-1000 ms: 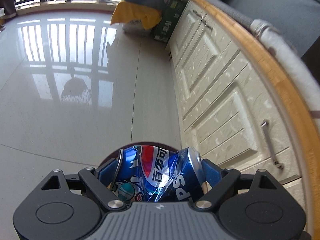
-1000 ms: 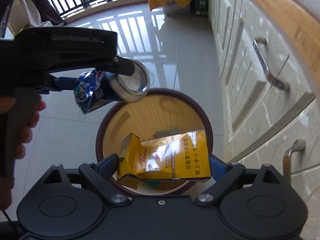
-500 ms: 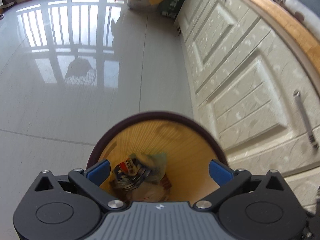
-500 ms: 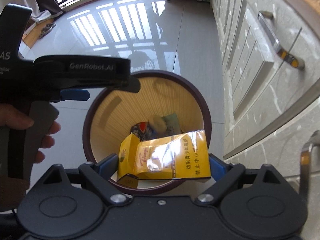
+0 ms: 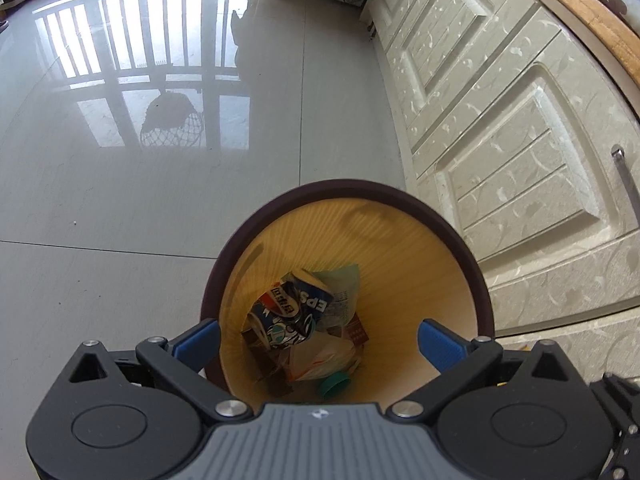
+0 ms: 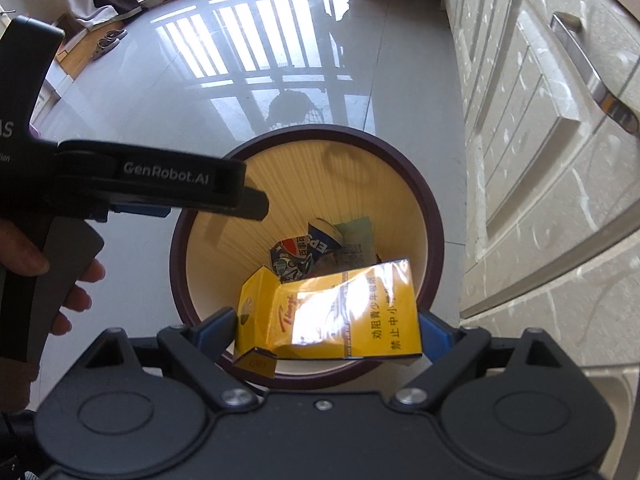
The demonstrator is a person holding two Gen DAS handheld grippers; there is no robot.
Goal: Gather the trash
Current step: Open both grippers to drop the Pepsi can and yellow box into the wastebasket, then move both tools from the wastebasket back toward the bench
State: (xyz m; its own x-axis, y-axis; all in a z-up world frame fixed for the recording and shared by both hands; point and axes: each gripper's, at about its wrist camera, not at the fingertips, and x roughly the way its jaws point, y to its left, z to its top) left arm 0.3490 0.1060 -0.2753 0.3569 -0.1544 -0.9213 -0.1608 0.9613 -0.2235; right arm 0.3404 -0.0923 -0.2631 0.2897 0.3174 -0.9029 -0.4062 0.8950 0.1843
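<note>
Left tongs now stand wide apart and empty; the crushed can they gripped a second ago lies inside the bin. Right tongs clamp a yellow carton over the bin's near rim. Judgement: carton goes next.

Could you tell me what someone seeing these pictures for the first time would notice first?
Probably the bright yellow cigarette pack, clamped between the right gripper fingers directly above the round dark-rimmed wastebasket on the glossy tiled floor. Next, the crushed blue Pepsi can lying on other litter at the basket's bottom, seen between the open, empty left gripper fingers. Cream cabinet doors run along the right.
</note>
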